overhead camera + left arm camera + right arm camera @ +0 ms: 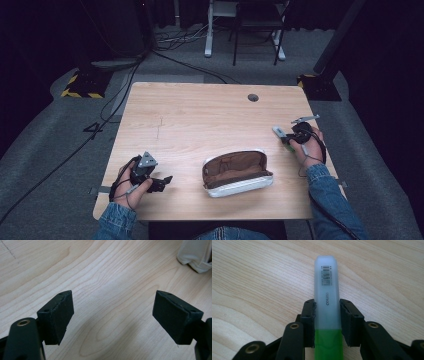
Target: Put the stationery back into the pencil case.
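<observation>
Pale wood grain covers the tabletop, which stands on grey carpet in a dark room. Nearest the person, at the front left, the left hand-held gripper lies low over the wood; in the left gripper view its black jaws stand spread wide with nothing between them, and a corner of the pouch's pale fabric shows at the upper right. Just right of centre, near the front edge, the pencil case lies open, its brown lining facing up inside a white shell. Farther back, near the right edge, the right hand-held gripper pinches a highlighter: the right gripper view shows both pads pressed against the sides of the frosted cap, just above the green barrel, the cap end pointing away over the bare wood. The highlighter is well apart from the pencil case. Beyond the tabletop, cables trail across the carpet toward the legs of a chair.
</observation>
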